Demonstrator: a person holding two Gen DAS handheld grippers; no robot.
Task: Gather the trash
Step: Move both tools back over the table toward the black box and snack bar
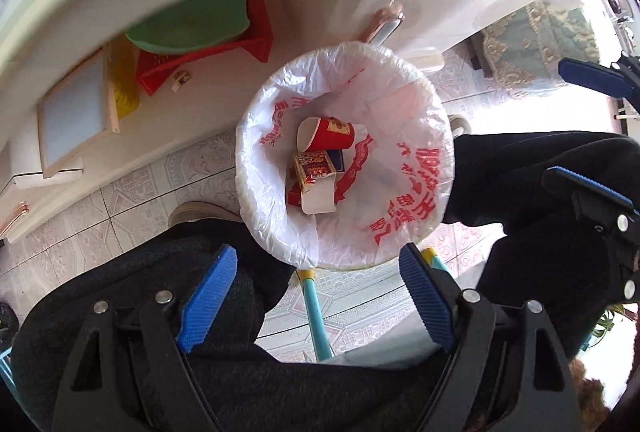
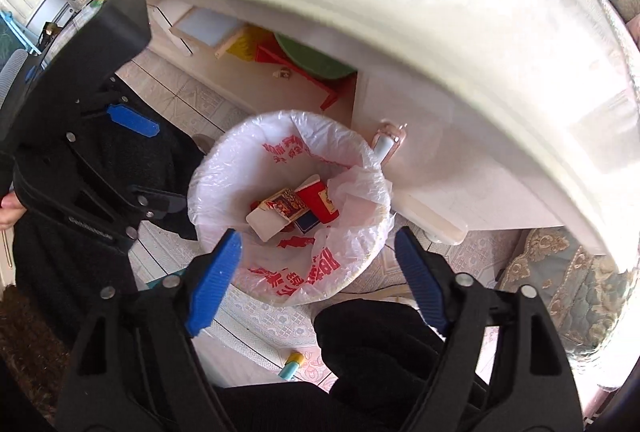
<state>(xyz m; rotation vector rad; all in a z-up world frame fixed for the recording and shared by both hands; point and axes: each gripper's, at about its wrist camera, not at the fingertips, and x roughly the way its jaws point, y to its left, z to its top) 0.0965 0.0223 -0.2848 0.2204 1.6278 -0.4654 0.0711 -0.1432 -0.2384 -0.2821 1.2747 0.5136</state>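
A round bin lined with a white plastic bag [image 1: 248, 135] [image 2: 208, 183] printed in red stands on the tiled floor. Inside lie a red paper cup [image 1: 332, 135] [image 2: 320, 199], a red-and-gold patterned box [image 1: 314, 167] [image 2: 286, 205] with a white flap, and a dark blue box [image 2: 308, 222]. My left gripper [image 1: 318, 256] hangs open over the bin's near rim, nothing between its blue pads. My right gripper [image 2: 318, 236] is also open and empty above the bin. Each gripper shows in the other's view: the right gripper [image 1: 576, 129] at the right, the left gripper [image 2: 160, 163] at the left.
A white table edge [image 2: 400, 31] curves over the bin; under it sit a red basket [image 1: 208, 59], a green basin [image 1: 192, 19] and a framed panel [image 1: 76, 111]. A person's dark trouser legs [image 1: 160, 292] flank the bin. Teal stool legs [image 1: 316, 308] stand close by. A patterned sofa [image 2: 560, 280] lies at right.
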